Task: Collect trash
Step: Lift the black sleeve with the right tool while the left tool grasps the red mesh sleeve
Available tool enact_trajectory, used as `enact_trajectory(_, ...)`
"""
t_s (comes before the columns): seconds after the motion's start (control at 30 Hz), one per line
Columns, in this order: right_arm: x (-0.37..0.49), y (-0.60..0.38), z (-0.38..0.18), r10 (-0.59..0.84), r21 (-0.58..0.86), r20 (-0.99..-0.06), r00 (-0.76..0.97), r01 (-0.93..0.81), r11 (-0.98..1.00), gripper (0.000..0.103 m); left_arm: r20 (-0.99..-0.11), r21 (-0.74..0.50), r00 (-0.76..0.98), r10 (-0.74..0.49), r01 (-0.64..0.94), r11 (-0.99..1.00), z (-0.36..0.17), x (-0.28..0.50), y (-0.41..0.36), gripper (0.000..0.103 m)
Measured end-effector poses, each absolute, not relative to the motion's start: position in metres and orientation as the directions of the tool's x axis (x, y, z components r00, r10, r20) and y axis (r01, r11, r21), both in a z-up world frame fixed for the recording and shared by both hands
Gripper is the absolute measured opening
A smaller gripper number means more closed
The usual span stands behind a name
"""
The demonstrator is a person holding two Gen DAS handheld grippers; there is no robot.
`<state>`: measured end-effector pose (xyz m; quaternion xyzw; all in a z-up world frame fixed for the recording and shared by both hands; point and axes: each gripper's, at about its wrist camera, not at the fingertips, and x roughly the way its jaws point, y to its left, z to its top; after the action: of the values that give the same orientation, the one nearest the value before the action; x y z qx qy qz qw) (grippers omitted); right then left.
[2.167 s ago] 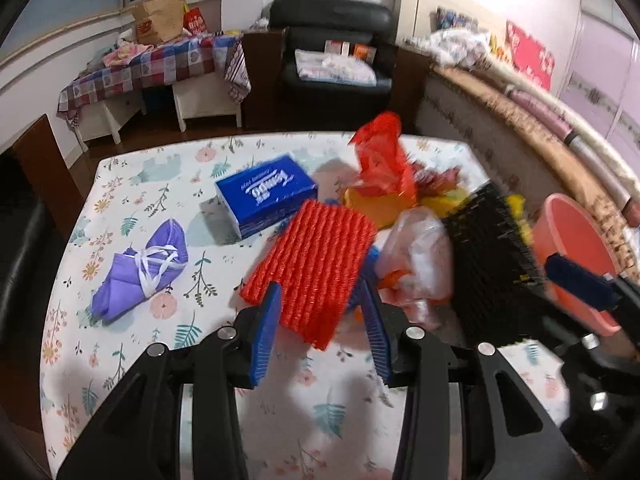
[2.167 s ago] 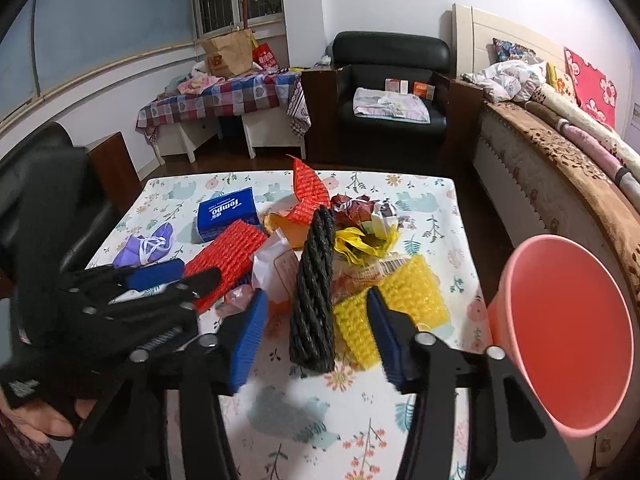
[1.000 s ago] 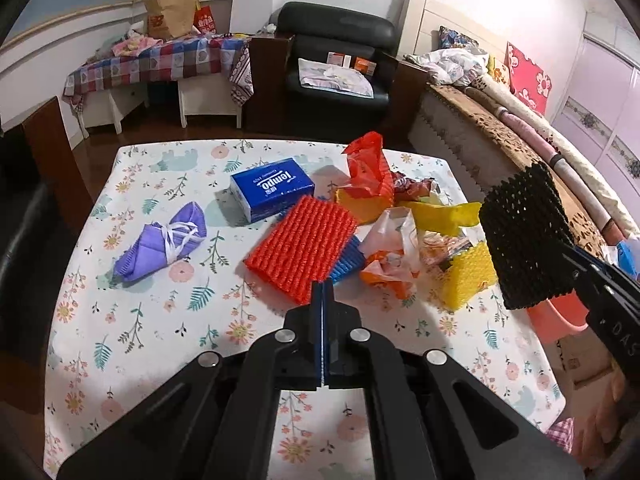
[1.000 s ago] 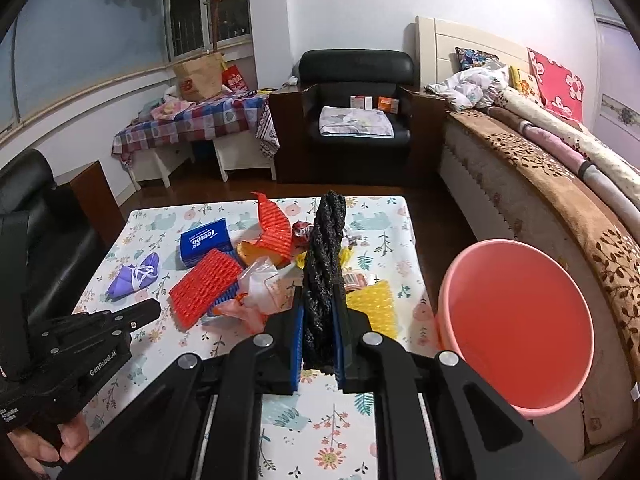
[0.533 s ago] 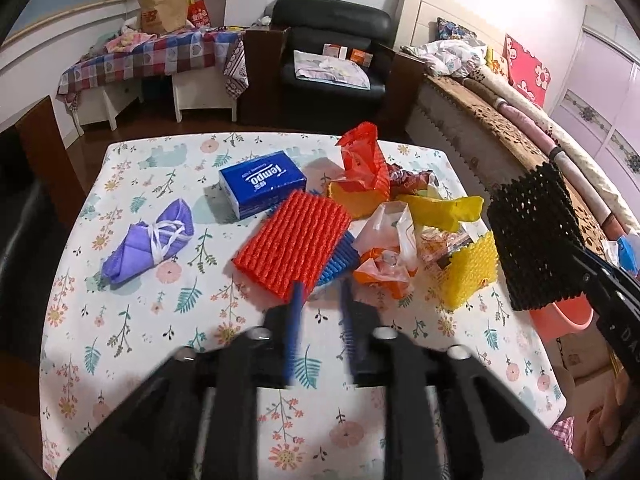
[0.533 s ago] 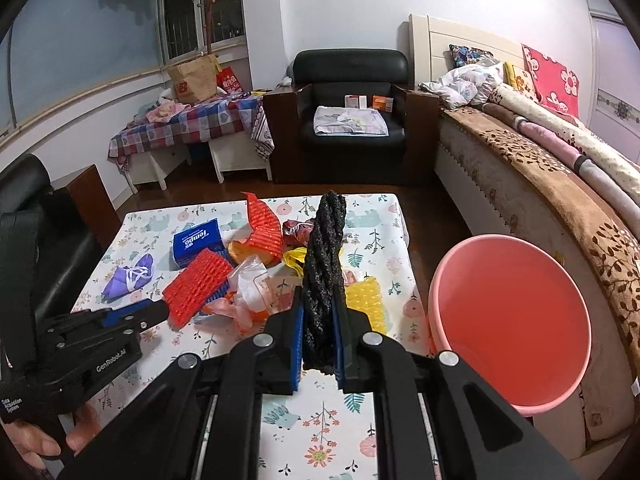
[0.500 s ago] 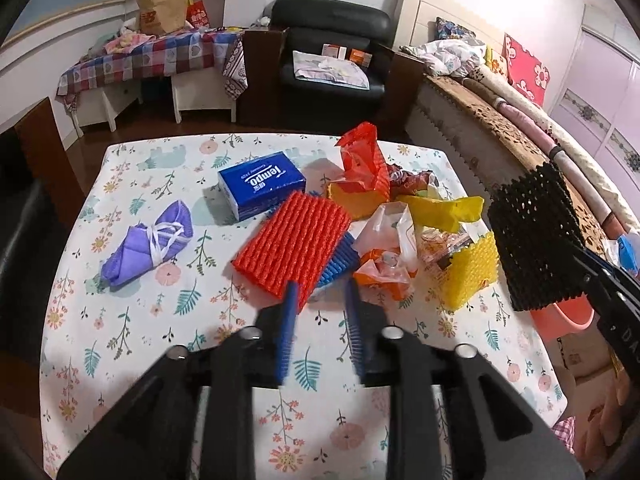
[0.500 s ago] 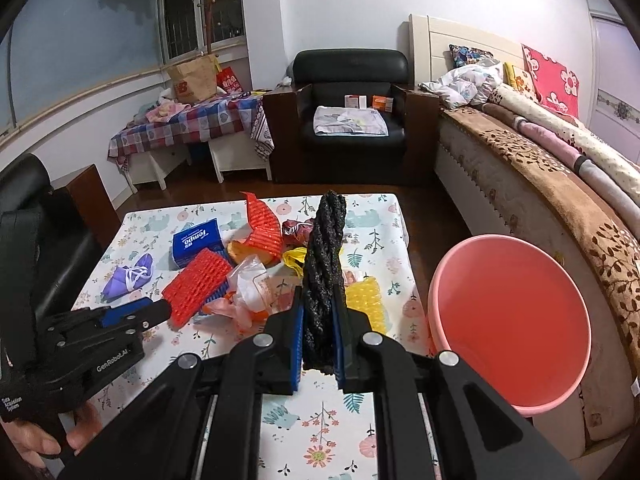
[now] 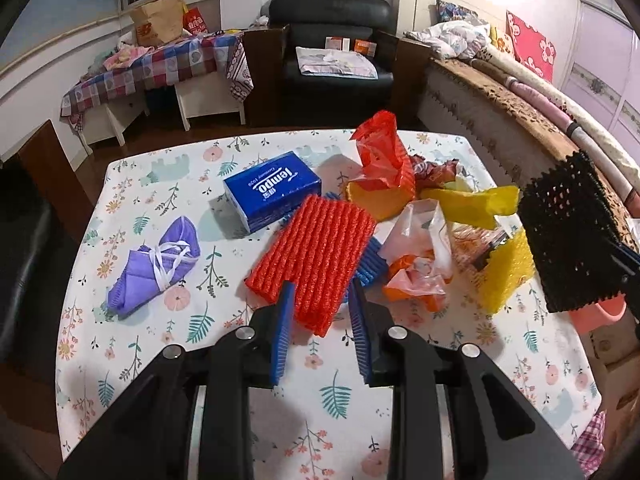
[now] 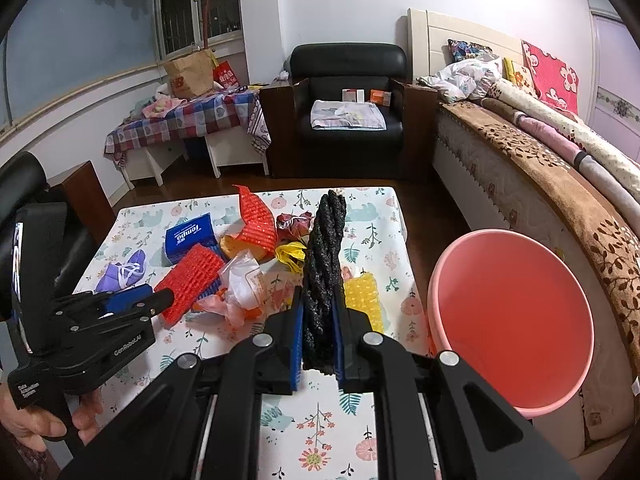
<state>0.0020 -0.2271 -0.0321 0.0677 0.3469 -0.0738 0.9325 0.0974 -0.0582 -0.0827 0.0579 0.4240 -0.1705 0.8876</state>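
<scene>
My left gripper (image 9: 320, 316) is open over the flowered table (image 9: 224, 364), and the near corner of a red foam net (image 9: 316, 252) lies between its blue pads (image 9: 283, 320) without being pressed. A blue foam net (image 9: 372, 264) peeks out from under the red one. My right gripper (image 10: 318, 320) is shut on a black foam net (image 10: 324, 264), held upright above the table; that net (image 9: 568, 228) also shows at the right of the left wrist view. A pink bin (image 10: 512, 320) stands beside the table's right edge. In the right wrist view the left gripper (image 10: 160, 296) sits at the left.
More litter lies behind the red net: a red plastic bag (image 9: 384, 156), a yellow bag (image 9: 472, 204), a clear bag with orange scraps (image 9: 420, 264) and a yellow foam net (image 9: 504, 272). A blue tissue pack (image 9: 272, 196) and a purple bundle (image 9: 156, 264) lie left. A hand (image 10: 24, 420) holds the left gripper.
The left gripper went from shut to open and moved forward and down, so the red net's corner now lies between its pads. The right gripper kept still, holding the black net.
</scene>
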Motion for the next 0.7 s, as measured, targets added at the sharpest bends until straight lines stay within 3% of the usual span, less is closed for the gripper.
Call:
enact_trajectory(0.27, -0.001, -0.239, -0.035, -0.069, 0.102, -0.667, 0.742, 0.183, 0.978, 0.012, -0.776, -0.065, 0.571, -0.269, 0.351, 0.934, -0.082, 0.101, -0.039, 0.028)
enact_trajectory(0.5, -0.005, -0.259, -0.046, 0.016, 0.21, -0.688, 0.726, 0.178, 0.961, 0.012, -0.79, -0.1, 0.541, -0.291, 0.355, 0.93, -0.088, 0.109, -0.042, 0.028)
enact_trajectory(0.7, -0.005, -0.257, -0.044, 0.094, 0.269, -0.657, 0.748, 0.116, 0.956, 0.012, -0.817, -0.038, 0.521, -0.246, 0.377, 0.925, -0.106, 0.115, -0.059, 0.028)
